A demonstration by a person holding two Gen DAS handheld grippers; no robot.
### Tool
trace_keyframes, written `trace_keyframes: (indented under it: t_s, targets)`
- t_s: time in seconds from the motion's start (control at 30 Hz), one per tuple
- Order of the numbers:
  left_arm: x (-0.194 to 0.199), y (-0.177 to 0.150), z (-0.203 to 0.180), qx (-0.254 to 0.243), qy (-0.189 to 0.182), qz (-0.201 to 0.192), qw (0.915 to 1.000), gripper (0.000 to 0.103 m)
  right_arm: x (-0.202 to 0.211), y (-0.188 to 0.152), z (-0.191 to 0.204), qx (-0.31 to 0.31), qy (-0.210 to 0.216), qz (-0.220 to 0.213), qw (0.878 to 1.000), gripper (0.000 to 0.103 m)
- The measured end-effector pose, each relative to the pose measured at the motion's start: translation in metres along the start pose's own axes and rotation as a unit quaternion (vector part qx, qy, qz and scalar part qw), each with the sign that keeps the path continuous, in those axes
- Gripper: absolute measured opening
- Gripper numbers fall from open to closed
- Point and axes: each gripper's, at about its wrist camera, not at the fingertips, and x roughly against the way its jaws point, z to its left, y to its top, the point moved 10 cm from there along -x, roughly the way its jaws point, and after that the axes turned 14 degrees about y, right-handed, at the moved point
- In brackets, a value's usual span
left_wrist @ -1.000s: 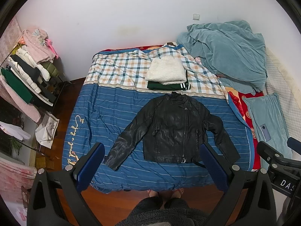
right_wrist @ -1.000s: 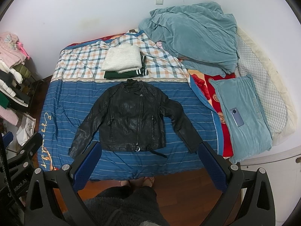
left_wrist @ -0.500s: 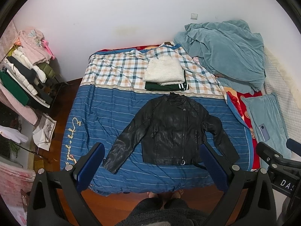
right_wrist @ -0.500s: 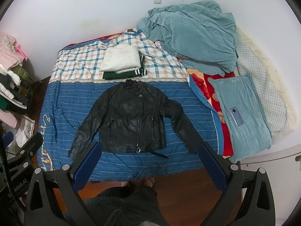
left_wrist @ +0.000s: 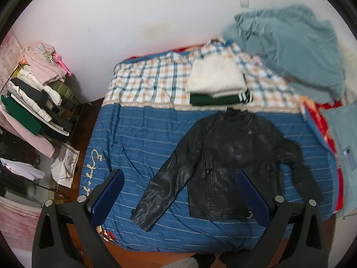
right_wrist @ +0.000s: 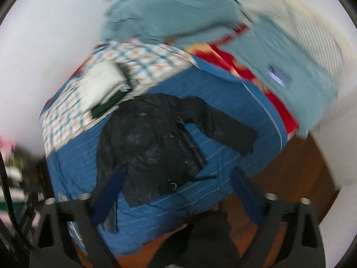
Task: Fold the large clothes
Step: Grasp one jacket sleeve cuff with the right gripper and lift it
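Note:
A black leather jacket (left_wrist: 227, 163) lies flat and front up on the blue striped bedspread (left_wrist: 138, 138), both sleeves spread out. It also shows in the blurred right wrist view (right_wrist: 154, 145). My left gripper (left_wrist: 180, 192) is open and empty, above the near bed edge over the jacket's left sleeve and hem. My right gripper (right_wrist: 176, 192) is open and empty, tilted, above the jacket's hem.
Folded white and green clothes (left_wrist: 216, 82) sit on the checked sheet behind the jacket. A teal blanket (left_wrist: 290, 51) is heaped at the back right. A phone (right_wrist: 279, 77) lies on a teal pillow. A rack of clothes (left_wrist: 33, 93) stands left. Wooden floor (right_wrist: 296, 169) lies around the bed.
Both grippers have moved closer to the bed. The right wrist view has rolled and swung right and is motion-blurred. The left view has shifted left. The jacket has not moved.

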Motion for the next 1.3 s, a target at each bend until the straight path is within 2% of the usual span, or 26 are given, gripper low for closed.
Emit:
trace_keyframes:
  t_s: [0.07, 0.23, 0.3, 0.4, 0.53, 0.63, 0.7, 0.73, 0.77, 0.83, 0.87, 0.9, 1.0, 1.03, 1.07, 1.17, 1.2, 1.3]
  targets:
    - [-0.026, -0.005, -0.022, -0.007, 0.008, 0.015, 0.9998, 0.103, -0.028, 0.005, -0.042, -0.046, -0.001, 0.002, 0.999, 0.069]
    - [-0.094, -0.027, -0.083, -0.016, 0.025, 0.051, 0.9983, 0.103, -0.115, 0.013, -0.189, -0.164, -0.038, 0.008, 0.986, 0.07]
    - [-0.122, -0.042, -0.11, -0.024, 0.036, 0.078, 0.996, 0.103, -0.153, 0.014, -0.245, -0.201, -0.039, 0.008, 0.979, 0.07]
    - [-0.161, -0.062, -0.151, -0.024, 0.038, 0.11, 0.993, 0.103, -0.216, 0.012, -0.322, -0.24, -0.059, 0.022, 0.969, 0.071]
    - [-0.207, -0.087, -0.2, -0.049, 0.053, 0.141, 0.9874, 0.103, -0.299, 0.008, -0.404, -0.283, -0.062, 0.037, 0.956, 0.071]
    - [-0.229, -0.097, -0.229, -0.057, 0.058, 0.151, 0.9852, 0.103, -0.353, 0.006, -0.44, -0.306, -0.035, 0.049, 0.95, 0.071]
    - [-0.236, -0.096, -0.244, -0.066, 0.061, 0.144, 0.9855, 0.103, -0.38, 0.005, -0.447, -0.306, -0.015, 0.06, 0.95, 0.07]
    - [-0.239, -0.096, -0.252, -0.073, 0.063, 0.138, 0.9857, 0.103, -0.384, 0.005, -0.448, -0.301, -0.019, 0.059, 0.952, 0.07]
    - [-0.241, -0.096, -0.259, -0.081, 0.064, 0.131, 0.986, 0.103, -0.386, 0.008, -0.448, -0.285, -0.025, 0.051, 0.957, 0.059]
    - [-0.247, -0.094, -0.272, -0.094, 0.066, 0.122, 0.9859, 0.103, -0.381, 0.013, -0.449, -0.25, -0.062, 0.043, 0.965, 0.025]
    - [-0.249, -0.095, -0.278, -0.1, 0.064, 0.118, 0.9858, 0.103, -0.376, 0.017, -0.448, -0.237, -0.066, 0.034, 0.969, 0.017]
    - [-0.251, -0.095, -0.283, -0.106, 0.063, 0.116, 0.9856, 0.103, -0.369, 0.023, -0.448, -0.233, -0.061, 0.019, 0.97, 0.013]
    - [-0.257, -0.096, -0.299, -0.121, 0.057, 0.111, 0.9847, 0.103, -0.331, 0.054, -0.475, -0.213, -0.117, -0.048, 0.969, 0.011]
    - [-0.259, -0.096, -0.304, -0.127, 0.055, 0.109, 0.9844, 0.103, -0.328, 0.062, -0.485, -0.213, -0.121, -0.056, 0.968, 0.012]
    - [-0.263, -0.1, -0.31, -0.137, 0.054, 0.109, 0.9832, 0.103, -0.336, 0.068, -0.498, -0.222, -0.107, -0.044, 0.968, 0.013]
    - [-0.273, -0.107, -0.329, -0.157, 0.049, 0.114, 0.9798, 0.103, -0.355, 0.069, -0.511, -0.27, -0.063, -0.013, 0.961, 0.027]
    - [-0.277, -0.11, -0.334, -0.16, 0.048, 0.115, 0.9793, 0.103, -0.356, 0.07, -0.516, -0.274, -0.058, -0.017, 0.96, 0.034]
    - [-0.291, -0.12, -0.344, -0.167, 0.043, 0.119, 0.9778, 0.103, -0.343, 0.059, -0.504, -0.268, -0.021, -0.059, 0.961, 0.041]
